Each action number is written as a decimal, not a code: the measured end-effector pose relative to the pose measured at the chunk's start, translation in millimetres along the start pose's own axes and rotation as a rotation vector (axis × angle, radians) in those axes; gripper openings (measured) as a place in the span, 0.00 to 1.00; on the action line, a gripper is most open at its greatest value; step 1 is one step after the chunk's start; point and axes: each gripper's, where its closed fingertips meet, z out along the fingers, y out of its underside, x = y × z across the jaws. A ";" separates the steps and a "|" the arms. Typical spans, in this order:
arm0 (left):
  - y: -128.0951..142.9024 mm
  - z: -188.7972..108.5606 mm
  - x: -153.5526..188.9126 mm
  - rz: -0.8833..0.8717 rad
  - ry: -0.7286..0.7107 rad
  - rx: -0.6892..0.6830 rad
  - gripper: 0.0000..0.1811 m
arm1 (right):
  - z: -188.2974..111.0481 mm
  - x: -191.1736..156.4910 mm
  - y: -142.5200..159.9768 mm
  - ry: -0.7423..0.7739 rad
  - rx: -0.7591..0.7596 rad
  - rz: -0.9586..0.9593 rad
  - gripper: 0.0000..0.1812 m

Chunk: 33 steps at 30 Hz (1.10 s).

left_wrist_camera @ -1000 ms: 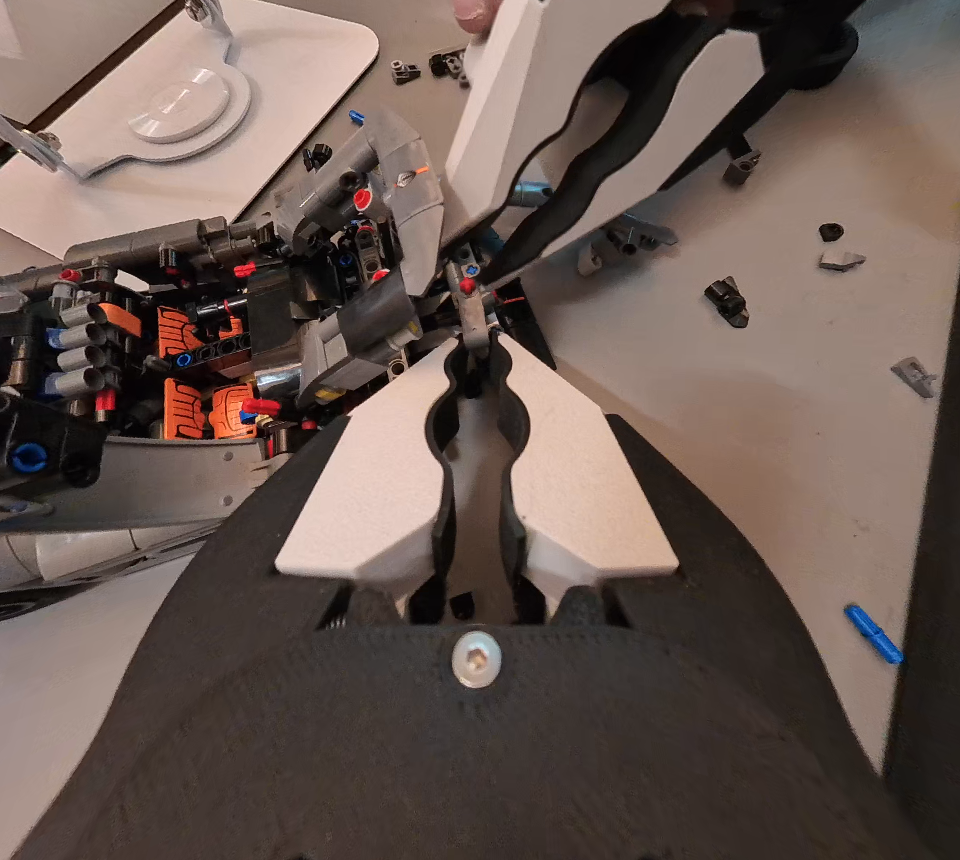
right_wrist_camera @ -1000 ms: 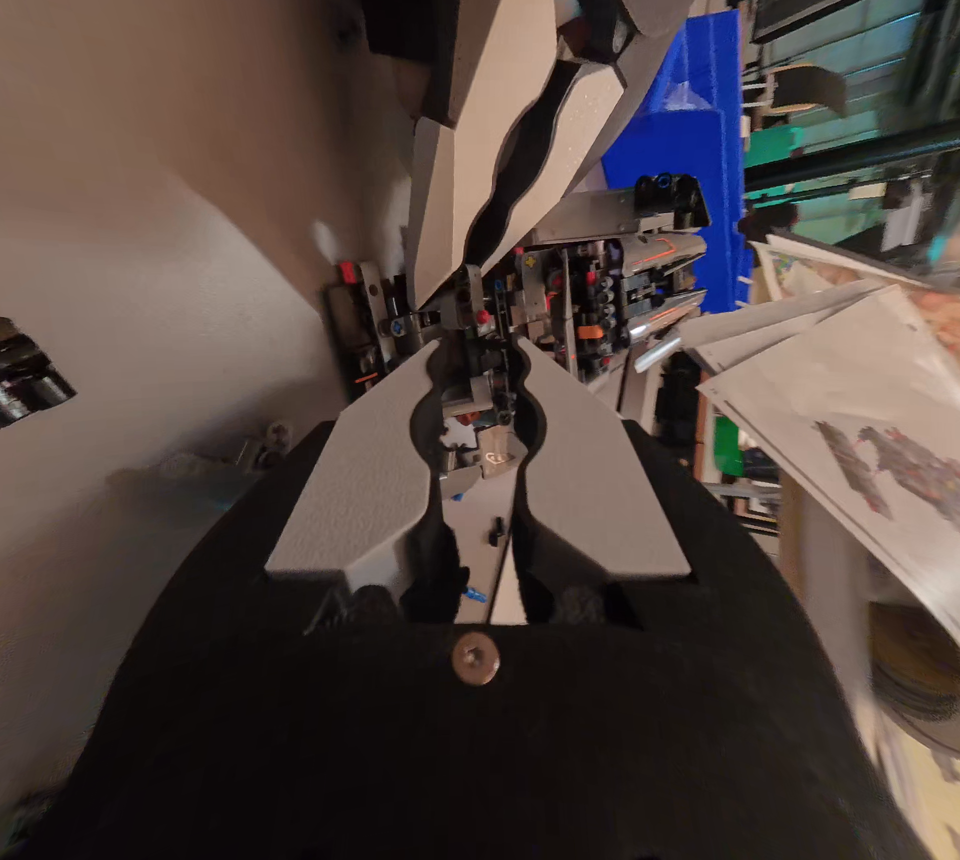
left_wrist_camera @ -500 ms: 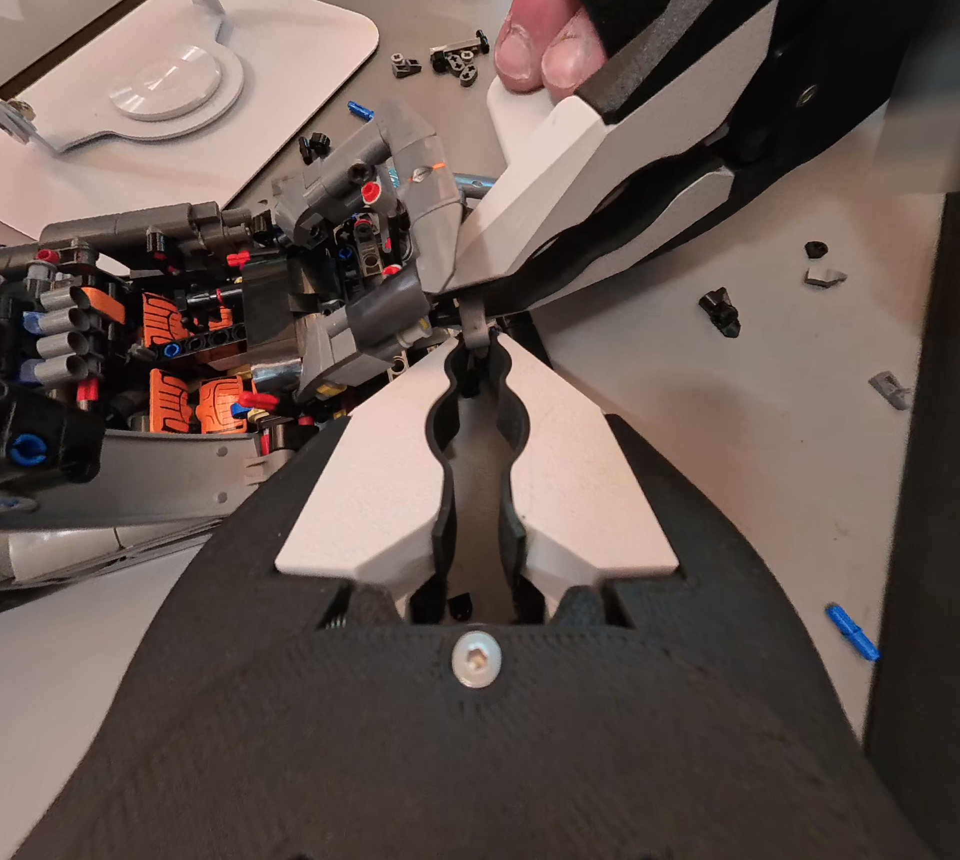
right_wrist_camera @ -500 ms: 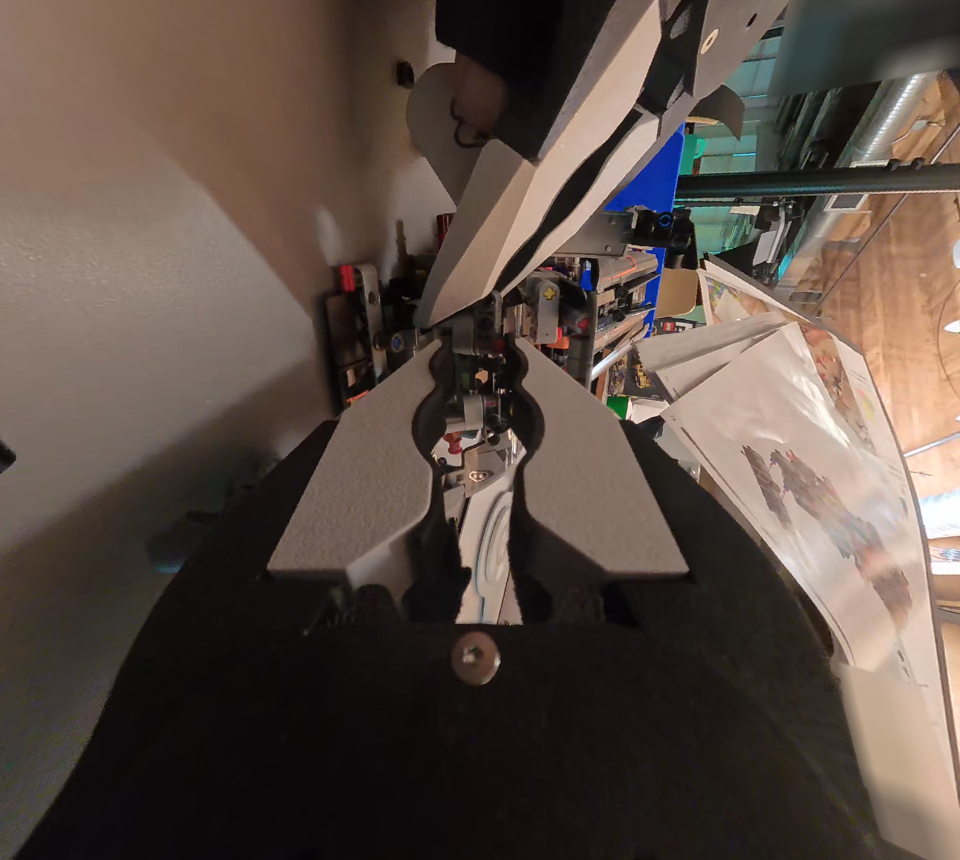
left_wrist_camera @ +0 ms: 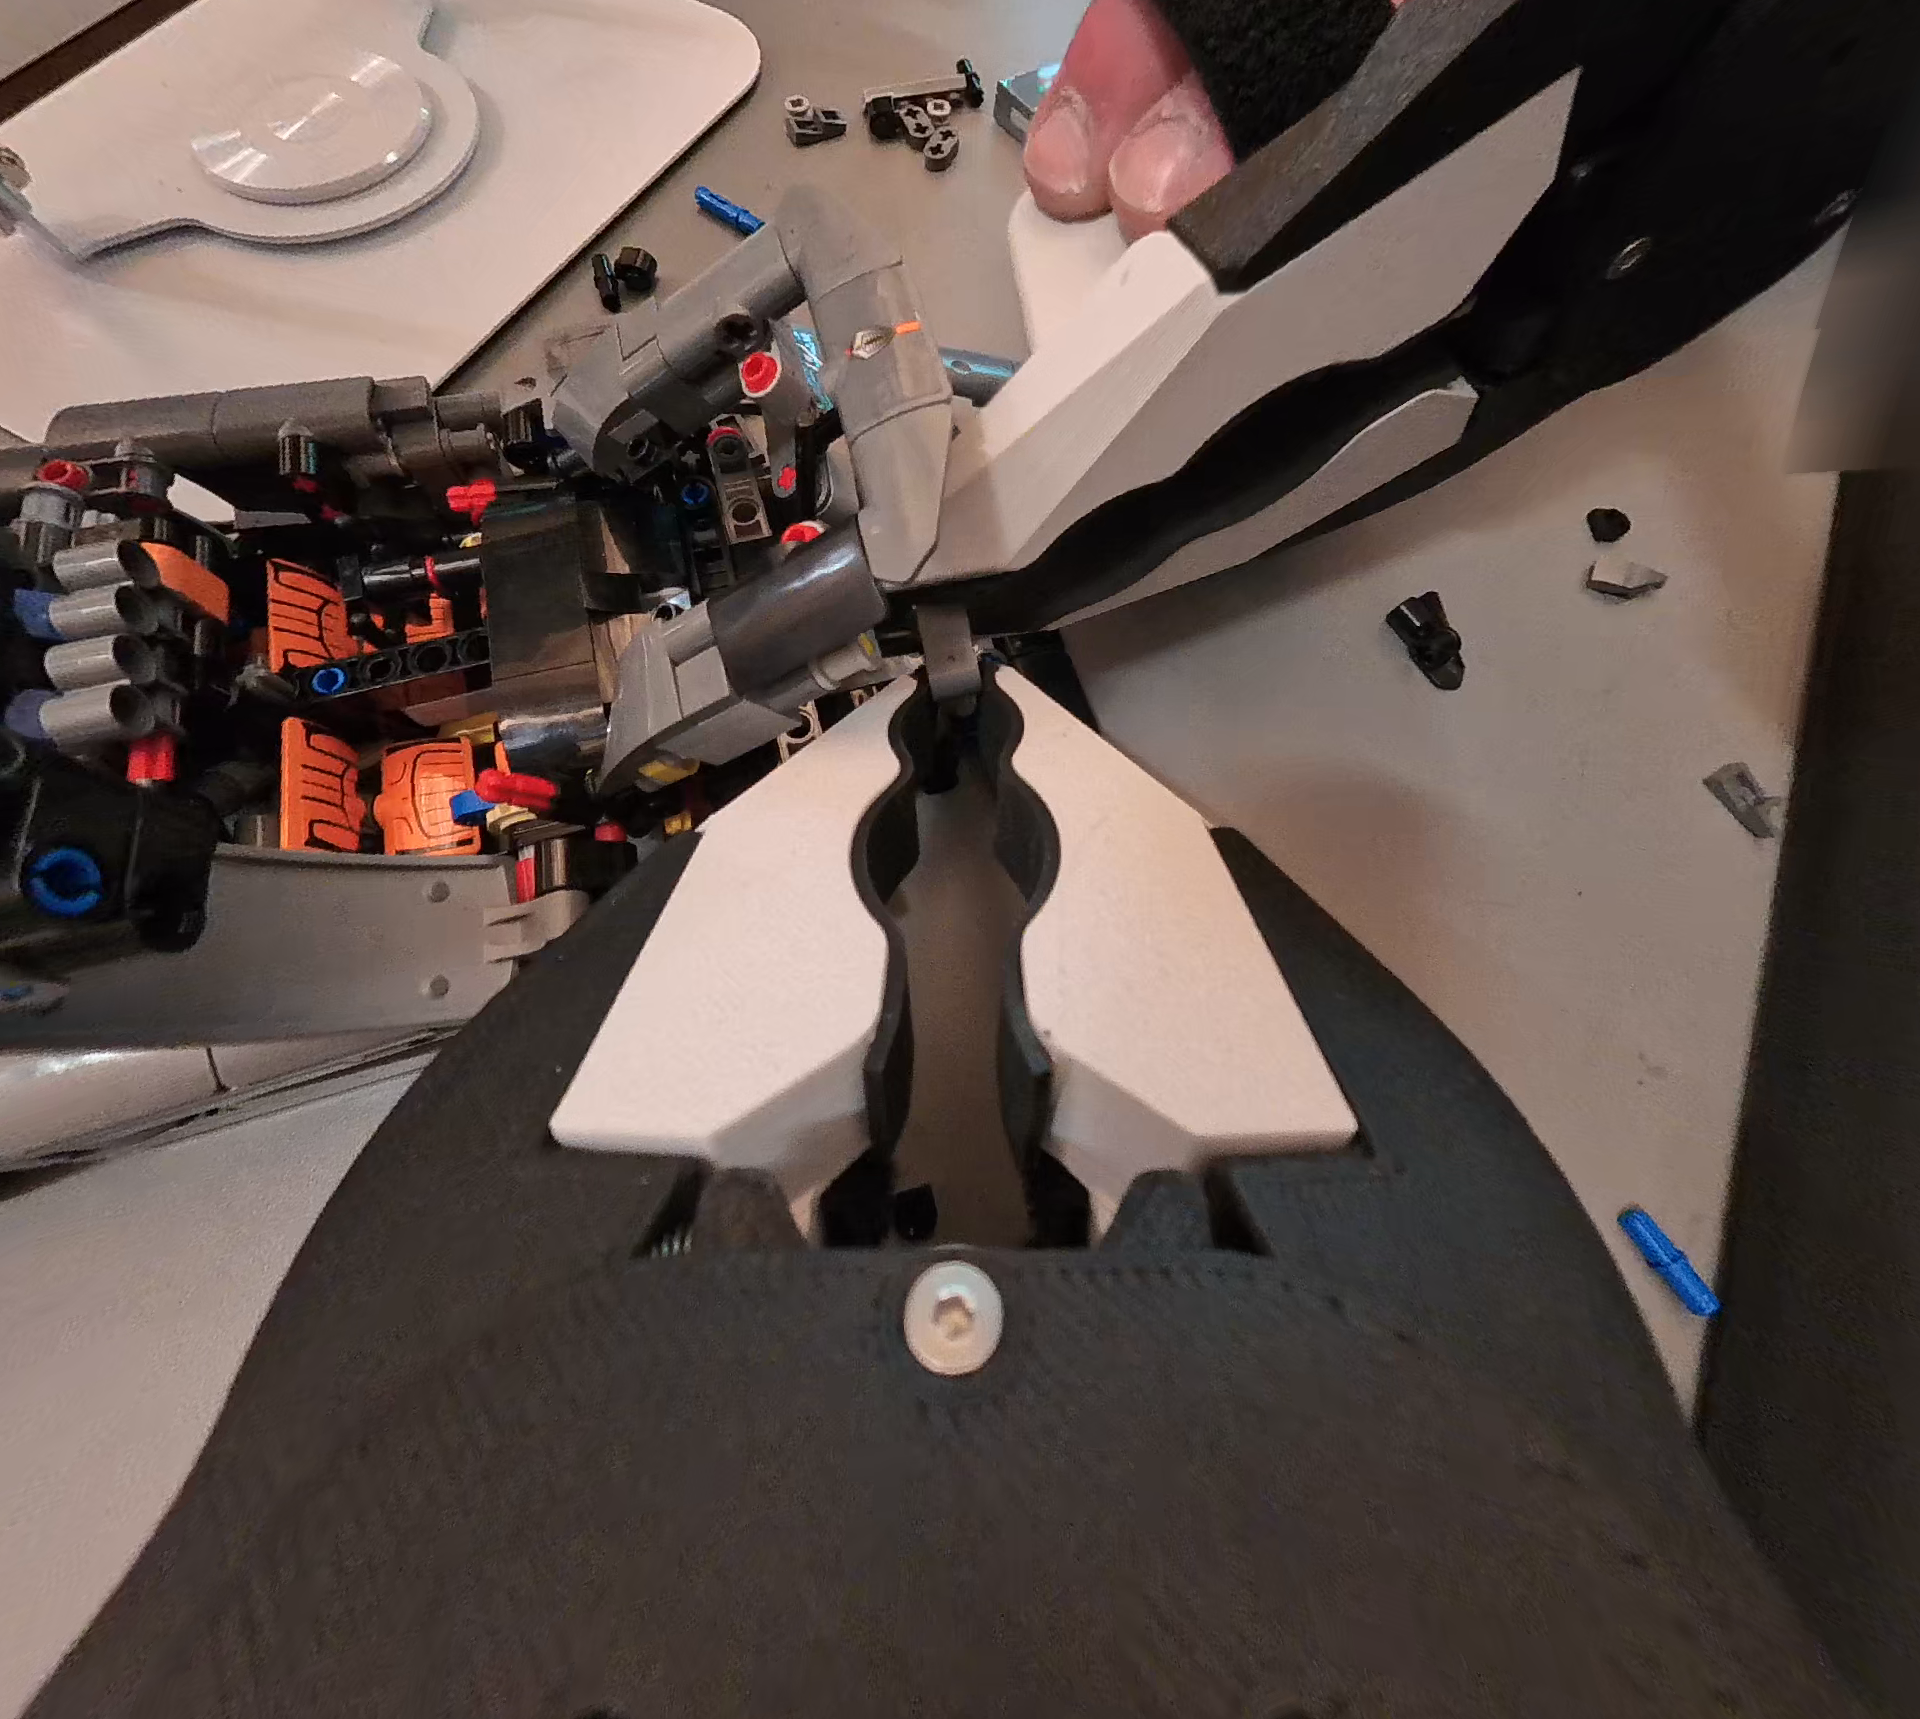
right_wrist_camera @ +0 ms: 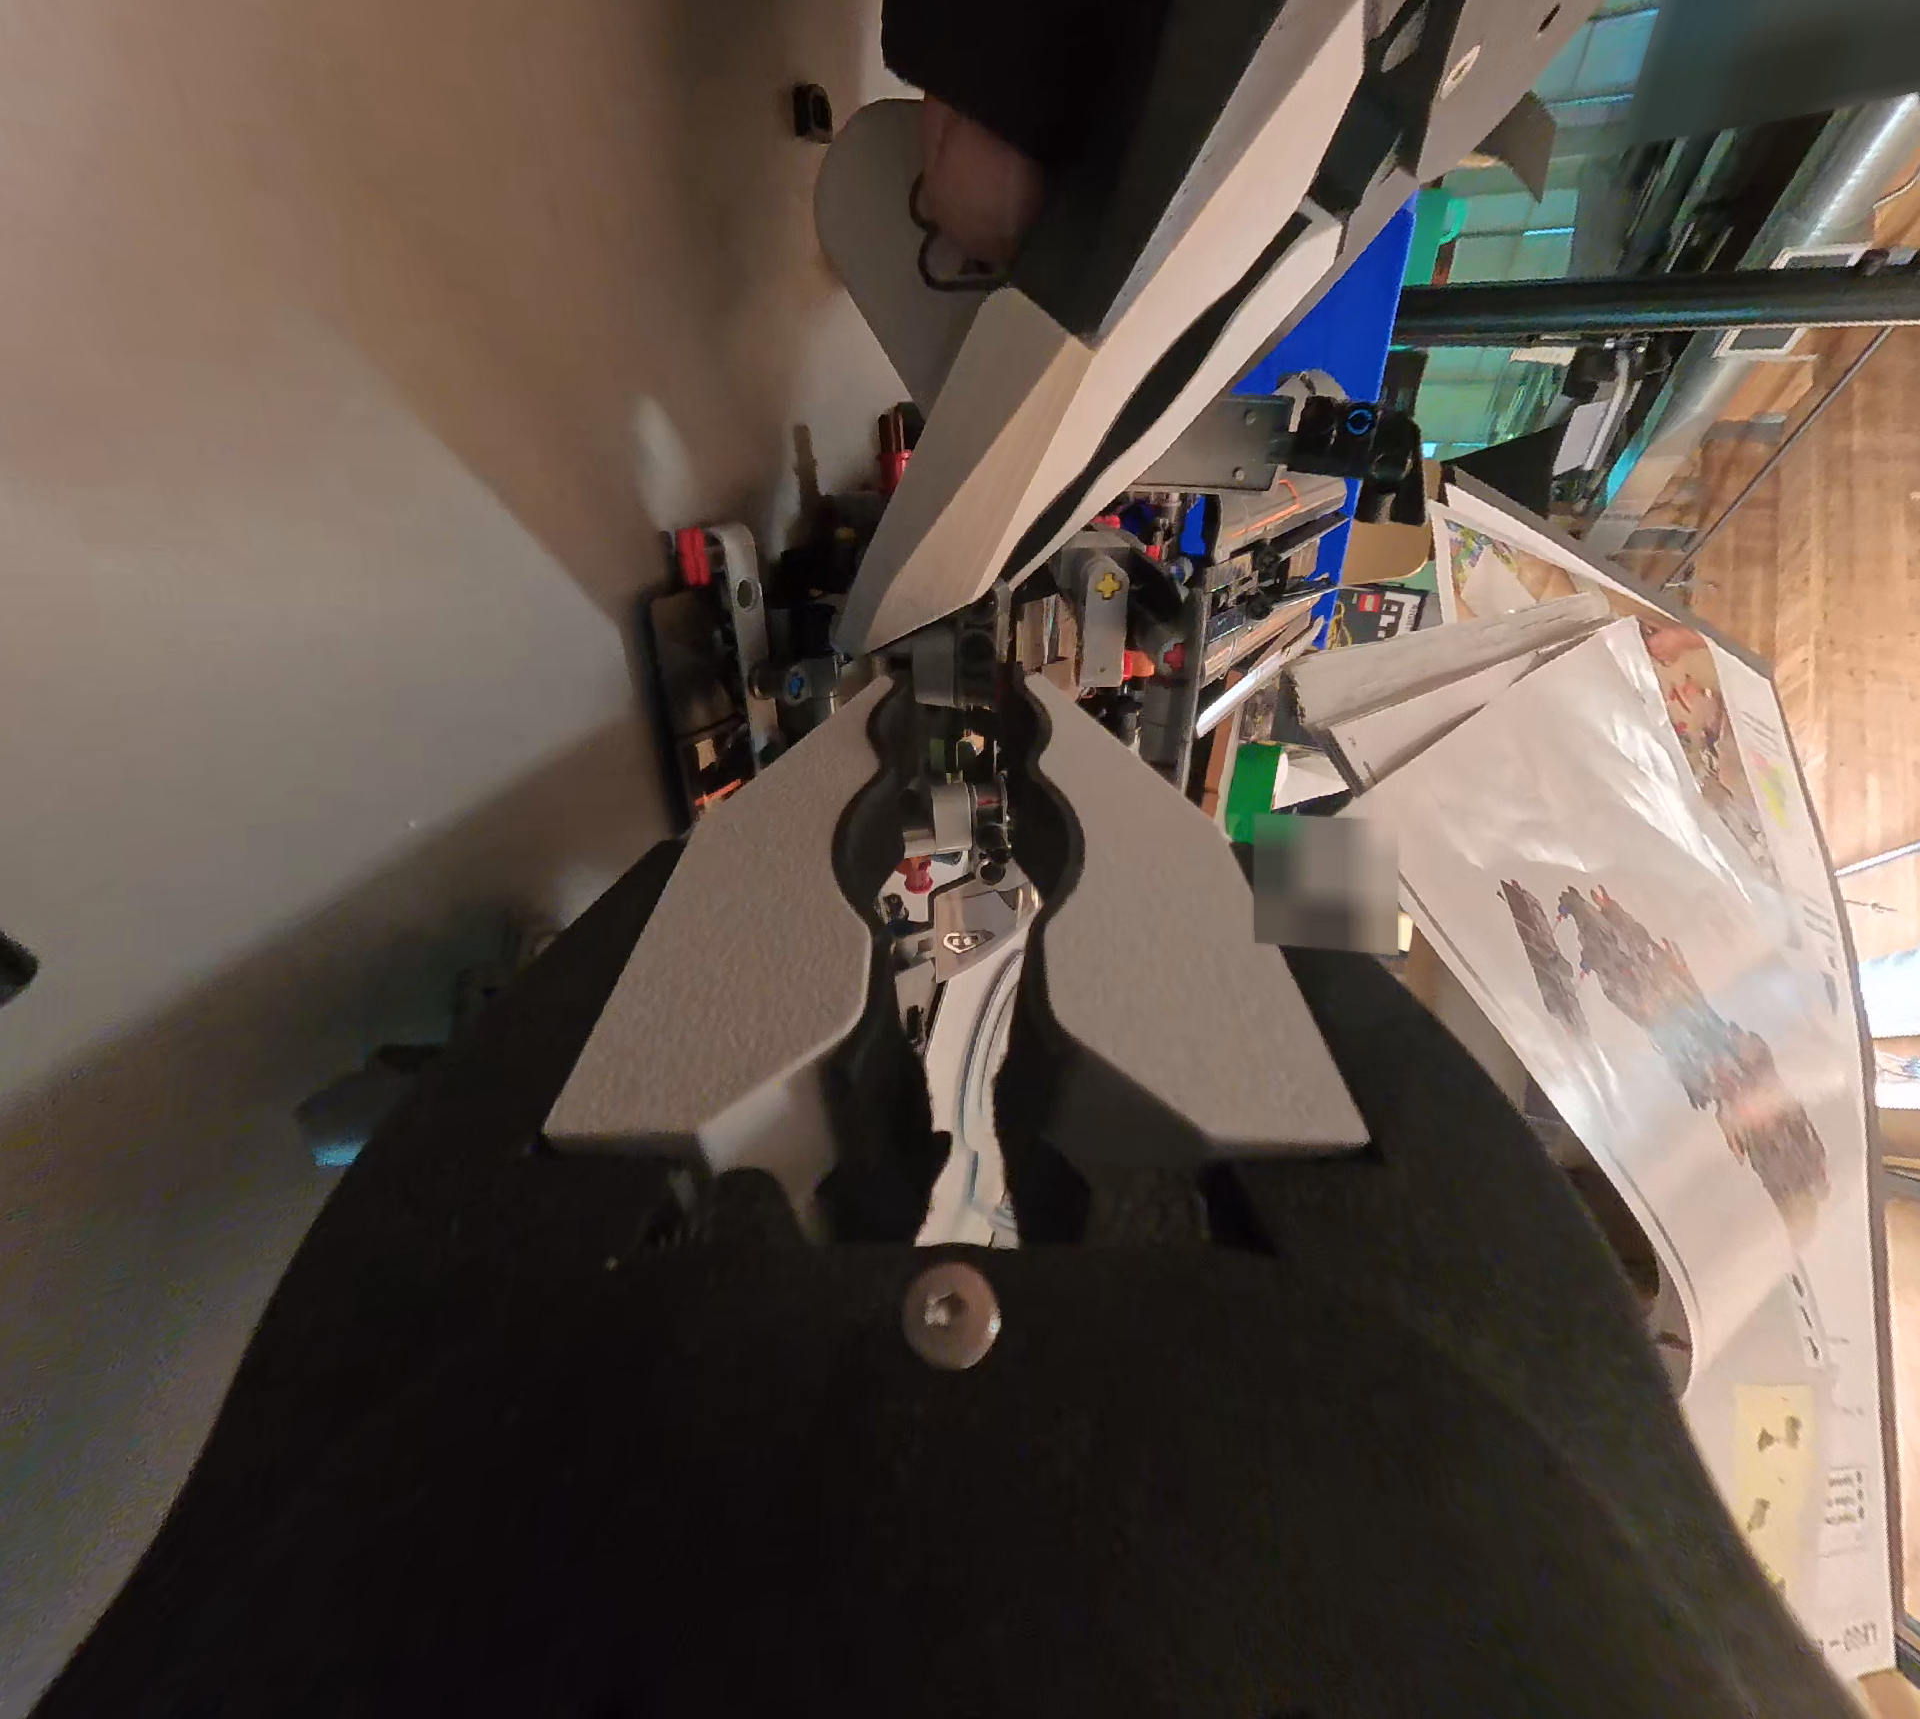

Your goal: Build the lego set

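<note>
The lego model (left_wrist_camera: pixel 416 630), a grey, black and orange vehicle, lies on the table at the left of the left wrist view. A small grey connector (left_wrist_camera: pixel 948 656) sticks out at its near end. My left gripper (left_wrist_camera: pixel 951 703) is shut on this connector from below. My right gripper (left_wrist_camera: pixel 914 594) reaches in from the upper right, shut, with its tips at the same spot. In the right wrist view my right gripper (right_wrist_camera: pixel 956 682) pinches the grey connector (right_wrist_camera: pixel 951 656) on the model (right_wrist_camera: pixel 1143 620), and the left gripper (right_wrist_camera: pixel 883 641) comes down from above to meet it.
A white stand base (left_wrist_camera: pixel 312 142) sits at the back left. Loose small pieces (left_wrist_camera: pixel 914 111) lie behind the model, a black piece (left_wrist_camera: pixel 1429 635) and a blue pin (left_wrist_camera: pixel 1668 1259) to the right. Instruction sheets (right_wrist_camera: pixel 1610 942) and a blue bin (right_wrist_camera: pixel 1340 339) show in the right wrist view. Only a small space, under 4 cm, lies between the two pairs of fingers. My left tips are roughly 10 centimeters from the black piece (left_wrist_camera: pixel 1429 635).
The right gripper has swung from a steep angle to a flatter one, so the person's fingers on it now show. Both grippers stay on the connector. The model has barely moved.
</note>
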 end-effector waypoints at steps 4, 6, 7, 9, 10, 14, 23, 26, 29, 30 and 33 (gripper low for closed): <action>0.2 0.0 -0.3 -0.006 0.003 -0.001 0.02 | 0.8 -0.5 0.8 -0.019 -0.024 0.011 0.07; 0.0 -0.1 0.0 -0.005 0.004 0.000 0.02 | 0.2 -0.4 0.1 -0.032 -0.016 0.004 0.07; 0.0 0.0 0.5 -0.001 0.004 0.001 0.02 | -0.1 -0.6 -0.4 -0.047 -0.009 0.013 0.08; -0.2 0.0 1.0 0.005 0.003 0.001 0.03 | -0.8 0.1 -0.7 -0.065 0.011 0.032 0.11; -0.2 0.0 1.1 0.009 0.001 0.001 0.03 | -2.4 1.0 -0.1 -0.071 0.022 0.023 0.11; -0.3 -0.1 1.2 0.017 -0.006 0.002 0.03 | -14.7 -2.2 7.2 -0.183 0.082 0.040 0.08; 0.3 -7.0 -2.7 0.070 -0.047 0.004 0.05 | -32.7 0.3 12.6 -0.343 0.206 0.255 0.00; -2.5 -7.3 -1.1 0.097 -0.060 0.010 0.03 | -35.5 3.8 13.4 -0.375 0.238 0.333 0.00; -2.8 -6.6 -1.1 0.083 -0.058 0.011 0.03 | -36.8 10.0 16.2 -0.381 0.262 0.402 0.00; -2.6 -6.6 -1.4 0.080 -0.057 0.013 0.03 | -36.8 11.5 17.4 -0.382 0.269 0.422 0.00; -2.5 -6.7 -2.4 0.065 -0.056 0.014 0.02 | -37.1 15.8 24.5 -0.393 0.278 0.468 0.00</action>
